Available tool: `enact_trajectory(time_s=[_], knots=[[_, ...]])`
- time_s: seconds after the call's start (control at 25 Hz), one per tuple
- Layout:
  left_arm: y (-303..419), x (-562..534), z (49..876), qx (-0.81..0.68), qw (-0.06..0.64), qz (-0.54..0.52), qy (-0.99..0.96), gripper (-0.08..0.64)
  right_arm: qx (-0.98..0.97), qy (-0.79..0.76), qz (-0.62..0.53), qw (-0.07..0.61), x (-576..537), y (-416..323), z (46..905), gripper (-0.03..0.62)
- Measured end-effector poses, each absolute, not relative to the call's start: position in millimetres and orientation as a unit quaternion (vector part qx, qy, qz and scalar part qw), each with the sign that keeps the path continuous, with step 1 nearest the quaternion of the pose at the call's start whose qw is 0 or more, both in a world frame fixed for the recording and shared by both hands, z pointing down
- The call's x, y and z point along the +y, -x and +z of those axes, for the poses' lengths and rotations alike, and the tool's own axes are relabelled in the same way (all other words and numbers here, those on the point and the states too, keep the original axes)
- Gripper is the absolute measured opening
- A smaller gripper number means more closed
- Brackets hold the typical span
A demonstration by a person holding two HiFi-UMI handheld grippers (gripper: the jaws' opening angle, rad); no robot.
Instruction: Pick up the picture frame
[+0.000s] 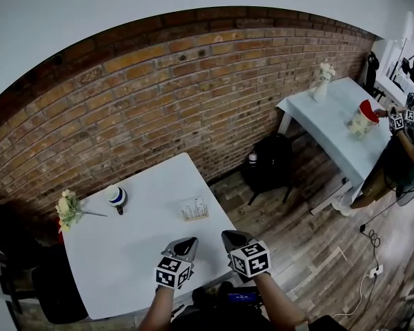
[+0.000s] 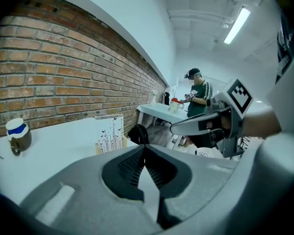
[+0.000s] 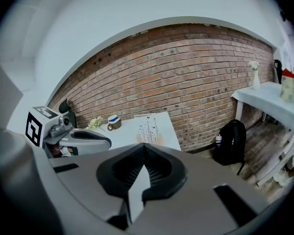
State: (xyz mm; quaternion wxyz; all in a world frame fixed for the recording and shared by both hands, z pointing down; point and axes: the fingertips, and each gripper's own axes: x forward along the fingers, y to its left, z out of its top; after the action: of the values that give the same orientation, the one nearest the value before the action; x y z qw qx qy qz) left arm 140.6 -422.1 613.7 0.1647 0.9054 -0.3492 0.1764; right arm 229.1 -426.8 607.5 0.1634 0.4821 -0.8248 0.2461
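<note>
The left gripper [image 1: 187,243] and the right gripper [image 1: 229,236] each have a smooth grey shell. Ahead of its marker cube [image 1: 172,272], each shell narrows to a rounded nose. The cube is white, with a black square pattern on every face that shows. Ahead of the cube, inside the shell, a black hollow holds finely ribbed black pads [image 2: 130,168]. A dark oblong slot [image 3: 233,199] is cut into the right gripper's grey shell. Behind each cube is a bare forearm [image 1: 284,307].
</note>
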Motion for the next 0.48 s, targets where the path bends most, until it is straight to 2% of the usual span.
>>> enact_trajectory(time_s=[0.48], knots=[[-134,-412,613,-0.365,0.158,0.183,-0.899,0.011,-0.844,-0.456,0.230,0.165,-420,-212,599,0.009]])
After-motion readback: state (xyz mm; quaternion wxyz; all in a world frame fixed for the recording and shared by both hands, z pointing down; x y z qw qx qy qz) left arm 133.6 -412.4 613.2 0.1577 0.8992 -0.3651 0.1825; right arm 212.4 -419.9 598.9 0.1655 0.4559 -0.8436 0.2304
